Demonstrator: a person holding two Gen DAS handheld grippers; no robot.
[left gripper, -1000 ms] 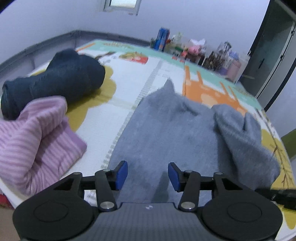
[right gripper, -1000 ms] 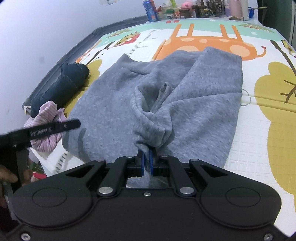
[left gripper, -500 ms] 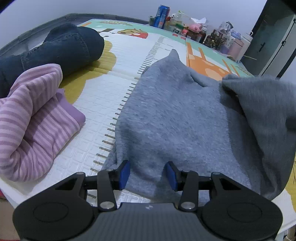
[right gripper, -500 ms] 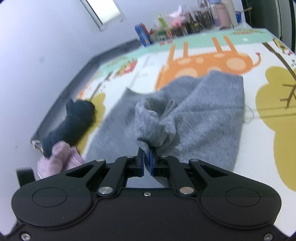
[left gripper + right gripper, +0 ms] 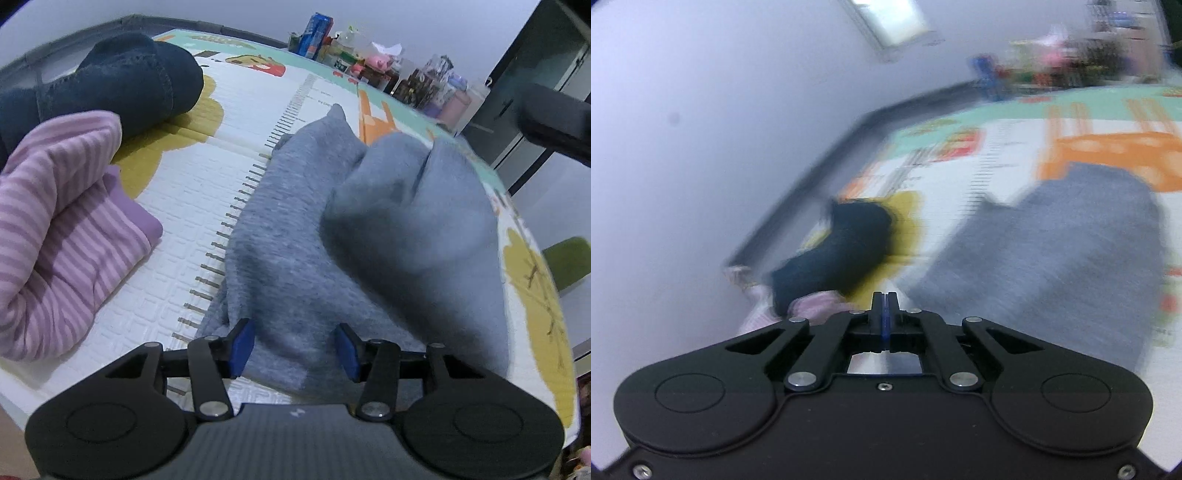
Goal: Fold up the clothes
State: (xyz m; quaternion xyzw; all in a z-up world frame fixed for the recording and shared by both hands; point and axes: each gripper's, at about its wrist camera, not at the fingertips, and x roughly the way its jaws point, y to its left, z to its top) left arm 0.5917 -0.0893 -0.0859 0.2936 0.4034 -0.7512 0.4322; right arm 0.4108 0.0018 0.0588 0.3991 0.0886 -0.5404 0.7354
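A grey sweatshirt [image 5: 295,251] lies on the patterned play mat [image 5: 207,192], with its right part folded over toward the middle. My left gripper [image 5: 293,347] is open, its blue pads either side of the garment's near hem, low over the cloth. My right gripper [image 5: 885,306] is shut with nothing visible between its pads; it is raised above the mat, and its view is blurred. The grey sweatshirt [image 5: 1052,258] shows to its right in that view.
A pink striped garment [image 5: 62,236] lies folded at the near left, a rolled dark denim garment [image 5: 110,85] behind it. Bottles and boxes [image 5: 369,70] line the far edge. A dark cabinet [image 5: 535,92] stands at the right.
My right gripper held a bunch of the grey sweatshirt and lifted it over; now it holds no cloth and has swung up and left. My left gripper moved lower toward the near hem.
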